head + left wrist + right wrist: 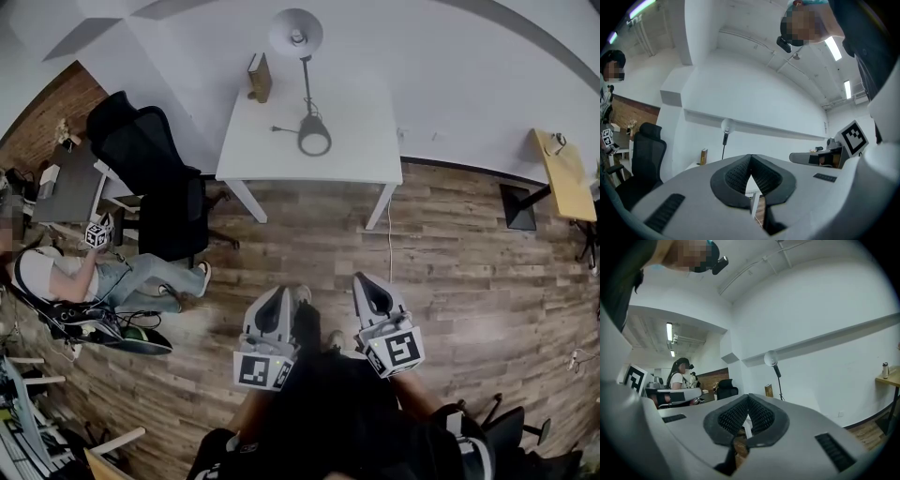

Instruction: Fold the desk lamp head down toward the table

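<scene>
A desk lamp stands upright on a white table (361, 159) by the far wall, with a round dark base (315, 137), a thin stem and a pale dome head (296, 34) raised high. The lamp head (726, 125) shows small in the left gripper view, and the same head (770, 358) appears in the right gripper view. My left gripper (277, 298) and right gripper (369, 285) are held side by side over the wood floor, well short of the table. Both are shut with nothing between the jaws.
A brown book (260, 77) stands on the table left of the lamp. A black office chair (150, 173) sits left of the table. A person (66, 277) sits on the floor at left. A wooden side table (565, 172) stands at right.
</scene>
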Motion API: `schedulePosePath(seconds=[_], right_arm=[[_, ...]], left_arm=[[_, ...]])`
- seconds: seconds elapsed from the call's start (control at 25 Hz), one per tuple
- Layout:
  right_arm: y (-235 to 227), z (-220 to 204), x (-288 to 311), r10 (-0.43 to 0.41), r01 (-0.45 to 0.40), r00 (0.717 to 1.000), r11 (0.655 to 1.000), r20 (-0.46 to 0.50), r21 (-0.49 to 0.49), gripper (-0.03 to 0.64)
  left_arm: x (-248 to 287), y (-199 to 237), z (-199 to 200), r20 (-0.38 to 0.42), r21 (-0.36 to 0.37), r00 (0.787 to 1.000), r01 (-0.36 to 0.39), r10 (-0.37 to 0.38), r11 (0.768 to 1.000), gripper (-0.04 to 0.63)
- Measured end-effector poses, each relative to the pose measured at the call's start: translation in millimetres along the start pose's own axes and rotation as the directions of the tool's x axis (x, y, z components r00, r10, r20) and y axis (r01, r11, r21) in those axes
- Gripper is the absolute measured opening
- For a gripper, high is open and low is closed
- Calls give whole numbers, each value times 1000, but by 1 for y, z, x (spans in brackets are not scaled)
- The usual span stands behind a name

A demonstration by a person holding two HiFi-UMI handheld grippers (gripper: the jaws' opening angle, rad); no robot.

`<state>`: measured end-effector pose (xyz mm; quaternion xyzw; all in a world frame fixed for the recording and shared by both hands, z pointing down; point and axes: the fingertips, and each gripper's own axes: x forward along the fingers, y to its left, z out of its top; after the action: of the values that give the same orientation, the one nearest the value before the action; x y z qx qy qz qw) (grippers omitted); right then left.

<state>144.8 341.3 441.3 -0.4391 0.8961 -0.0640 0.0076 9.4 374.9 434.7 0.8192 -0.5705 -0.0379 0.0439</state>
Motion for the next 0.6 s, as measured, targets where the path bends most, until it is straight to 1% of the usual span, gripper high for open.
schedulePosePath(seconds=[0.24, 0.6], right_arm=[[-17, 5, 55, -11, 11, 1000, 1000, -5, -14, 11], [-39, 25, 161, -48, 47, 999, 999, -4, -24, 11]], left_arm=[[52, 34, 3, 19, -14, 999, 29, -29, 999, 21], [138, 108, 20, 24, -33, 996, 84, -83, 996, 21]])
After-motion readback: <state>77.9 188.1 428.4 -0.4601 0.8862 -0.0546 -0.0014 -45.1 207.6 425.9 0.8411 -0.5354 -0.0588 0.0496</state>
